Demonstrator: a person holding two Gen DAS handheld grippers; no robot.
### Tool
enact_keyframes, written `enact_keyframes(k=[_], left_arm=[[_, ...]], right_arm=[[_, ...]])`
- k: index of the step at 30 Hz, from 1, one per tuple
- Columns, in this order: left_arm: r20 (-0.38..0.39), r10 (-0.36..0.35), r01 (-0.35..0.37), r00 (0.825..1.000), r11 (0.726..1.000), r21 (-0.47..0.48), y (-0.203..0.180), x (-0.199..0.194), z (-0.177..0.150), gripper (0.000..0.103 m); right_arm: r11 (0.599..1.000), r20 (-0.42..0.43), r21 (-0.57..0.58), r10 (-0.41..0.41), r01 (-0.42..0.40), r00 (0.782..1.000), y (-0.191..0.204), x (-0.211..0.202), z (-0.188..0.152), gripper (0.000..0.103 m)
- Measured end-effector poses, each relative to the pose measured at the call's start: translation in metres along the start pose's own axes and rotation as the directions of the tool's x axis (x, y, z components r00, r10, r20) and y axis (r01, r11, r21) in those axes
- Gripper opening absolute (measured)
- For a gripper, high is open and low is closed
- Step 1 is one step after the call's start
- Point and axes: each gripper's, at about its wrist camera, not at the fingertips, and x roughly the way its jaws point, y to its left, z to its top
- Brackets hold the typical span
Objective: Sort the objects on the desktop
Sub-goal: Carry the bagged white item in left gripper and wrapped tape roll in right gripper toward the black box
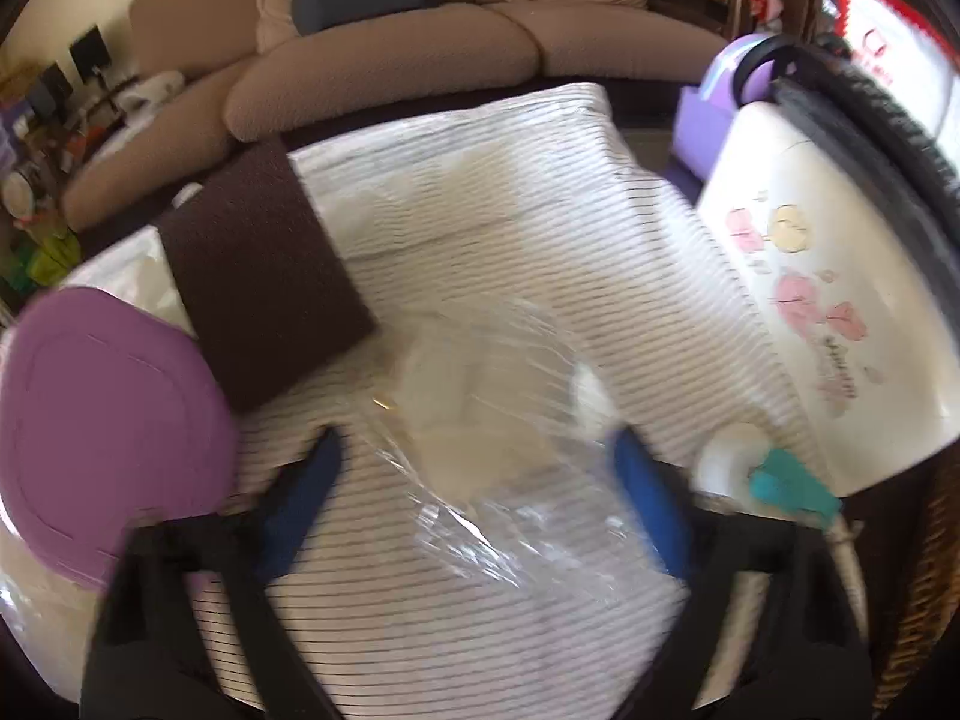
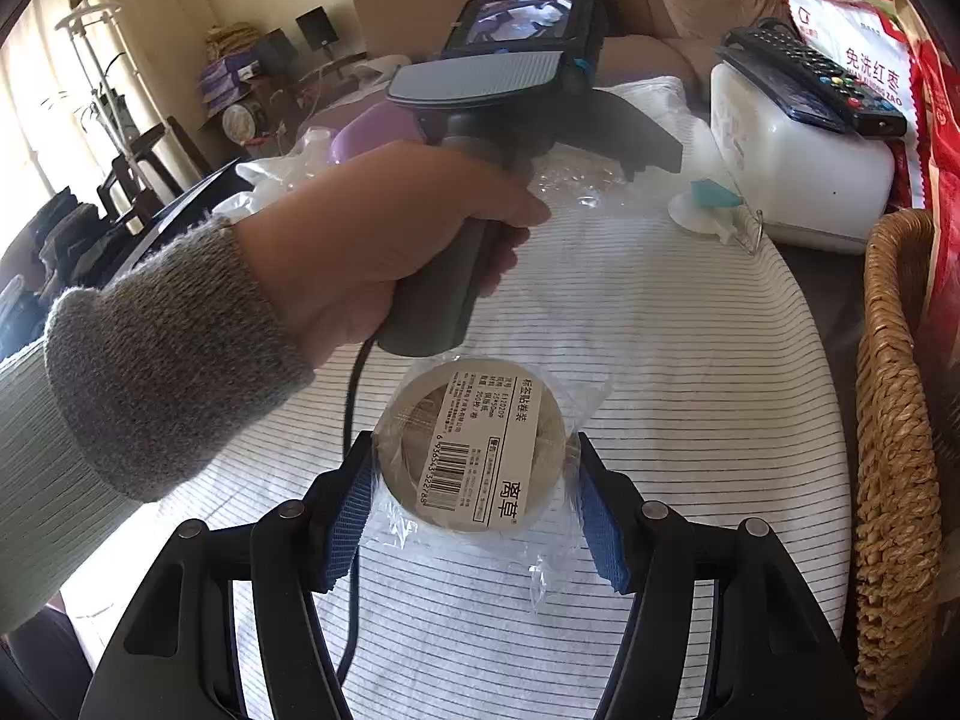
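Presently noted tape roll (image 2: 474, 447) in slick clear wrap, lying on tabletop (image 2: 690, 360) left of wicker basket (image 2: 894, 420); right tongs (image 2: 474, 516) half-spread, blue pads flanking, grip unconfirmed. Judged light, rigid; best taken across outer rim. Left tongs (image 1: 480, 480) half-spread over crinkly plastic bag (image 1: 492, 420), beyond roll from basket.

A tape roll (image 2: 474, 447) lay on the cloth (image 2: 660, 360); behind it a bag (image 1: 504, 420), a box (image 2: 792, 168) at right, a remote (image 2: 810, 78) on top.
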Motion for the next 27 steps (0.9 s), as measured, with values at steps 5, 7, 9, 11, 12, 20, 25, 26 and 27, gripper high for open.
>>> enact_keyframes(k=[5,7,9,11,12,20,25,26,27], left_arm=[[0.01,-0.017,0.017,1.0,0.998,0.052,-0.001,-0.015,-0.015,0.031],[0.005,-0.052,0.052,0.999,0.998,0.037,0.006,-0.027,-0.024,0.028],[-0.007,-0.095,0.095,0.995,0.995,0.02,0.015,-0.043,-0.036,0.026],[-0.004,-0.127,0.127,0.992,0.992,0.027,0.022,-0.063,-0.051,0.026],[-0.002,-0.145,0.145,0.989,0.989,0.031,0.027,-0.077,-0.06,0.026],[0.006,-0.225,0.224,0.974,0.973,0.062,0.077,-0.209,-0.175,0.026],[0.0,-0.233,0.233,0.973,0.972,0.029,0.11,-0.278,-0.254,0.026],[-0.006,-0.234,0.234,0.972,0.972,0.018,0.116,-0.286,-0.263,0.026],[-0.011,-0.227,0.227,0.974,0.974,0.004,0.122,-0.294,-0.277,0.026]], right_arm=[[1.0,0.012,0.014,0.021,-0.021,1.0,0.005,0.004,-0.003,0.064],[1.0,0.014,0.02,0.011,-0.011,1.0,0.005,0.001,-0.005,0.064],[1.0,0.015,0.028,0.013,-0.014,1.0,0.006,-0.005,-0.004,0.064],[0.999,0.017,0.03,0.009,-0.01,1.0,0.009,-0.013,-0.005,0.064],[1.0,0.015,0.028,0.002,-0.003,1.0,0.011,-0.017,-0.005,0.064],[0.999,0.022,0.02,-0.038,0.038,0.999,0.035,-0.062,-0.014,0.064],[0.998,0.019,0.027,-0.058,0.058,0.998,0.053,-0.085,-0.023,0.064],[0.998,0.021,0.033,-0.053,0.052,0.998,0.058,-0.09,-0.024,0.064],[0.998,0.022,0.037,-0.045,0.044,0.999,0.064,-0.094,-0.025,0.064]])
